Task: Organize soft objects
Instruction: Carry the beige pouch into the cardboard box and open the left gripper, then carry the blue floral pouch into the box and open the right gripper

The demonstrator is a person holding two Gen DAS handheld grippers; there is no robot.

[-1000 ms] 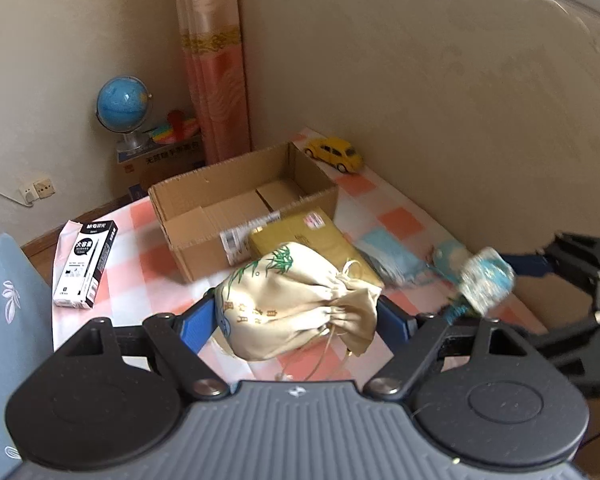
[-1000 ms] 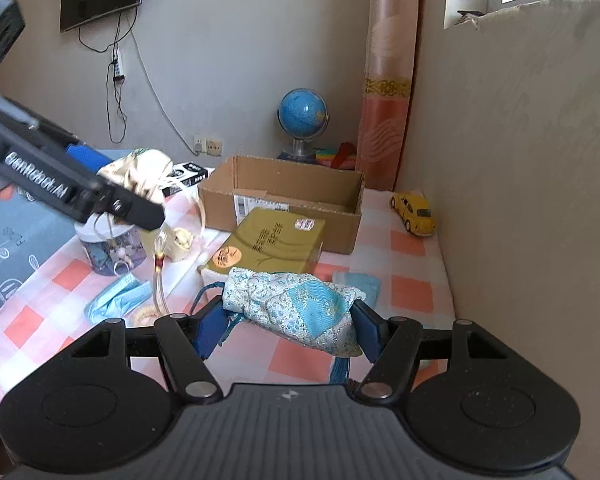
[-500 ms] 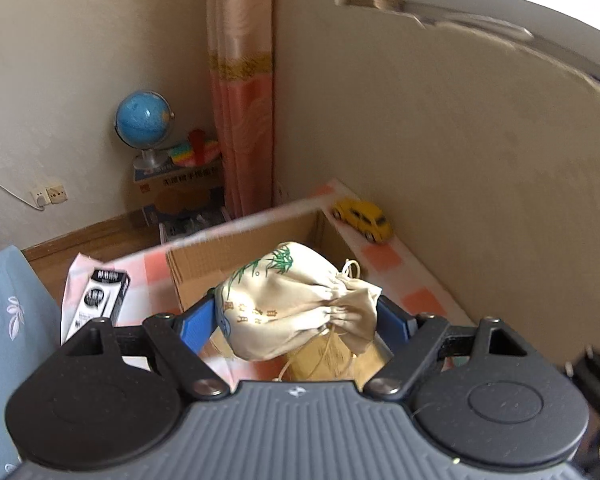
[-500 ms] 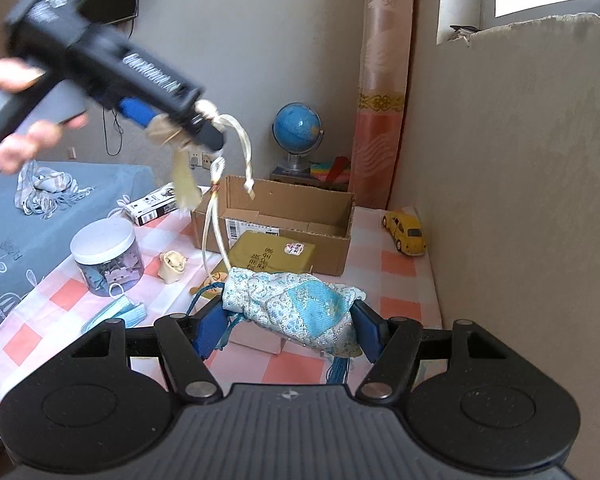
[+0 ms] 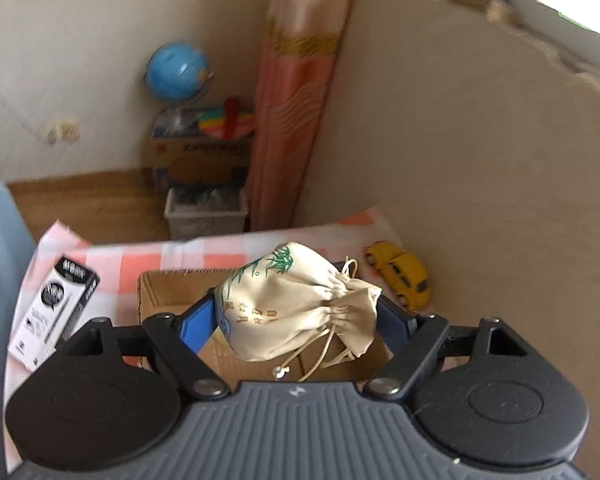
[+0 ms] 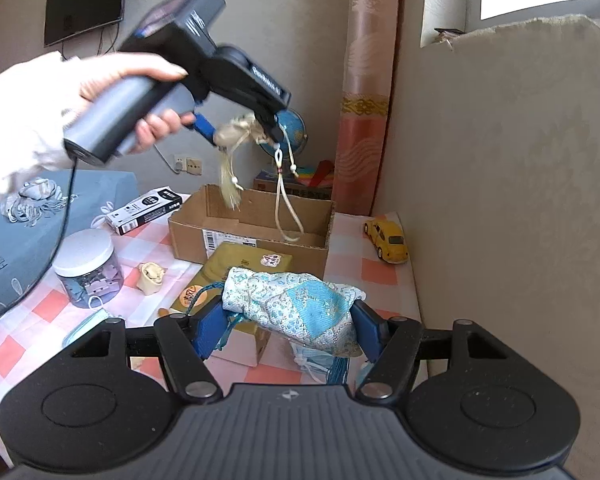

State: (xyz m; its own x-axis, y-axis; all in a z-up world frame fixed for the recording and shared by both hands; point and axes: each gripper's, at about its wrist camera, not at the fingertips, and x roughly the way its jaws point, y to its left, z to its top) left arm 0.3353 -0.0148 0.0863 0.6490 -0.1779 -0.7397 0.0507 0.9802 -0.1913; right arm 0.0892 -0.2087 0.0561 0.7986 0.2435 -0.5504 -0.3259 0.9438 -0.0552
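Note:
My left gripper (image 5: pixel 296 316) is shut on a cream drawstring pouch (image 5: pixel 292 308) printed with green bamboo. It hangs in the air over the open cardboard box (image 5: pixel 168 292), cords dangling. In the right wrist view that left gripper (image 6: pixel 242 130), held by a hand (image 6: pixel 140 80), hovers above the cardboard box (image 6: pixel 252 220) with the cream pouch (image 6: pixel 236 132) pinched between its blue pads. My right gripper (image 6: pixel 290 320) is shut on a blue patchwork fabric pouch (image 6: pixel 292 308), held above the checked tablecloth (image 6: pixel 376 276) in front of the box.
A yellow toy car (image 6: pixel 386 238) stands by the beige wall panel. A mustard flat box (image 6: pixel 236 272), a clear jar with white lid (image 6: pixel 88 268), a black-and-white carton (image 6: pixel 148 210), a small beige item (image 6: pixel 152 276) and a blue face mask (image 6: pixel 88 326) lie on the tablecloth.
My left gripper has carried the cream pouch up and away from the table's front to above the cardboard box, rolling as it went. The right gripper has stayed put with the blue pouch.

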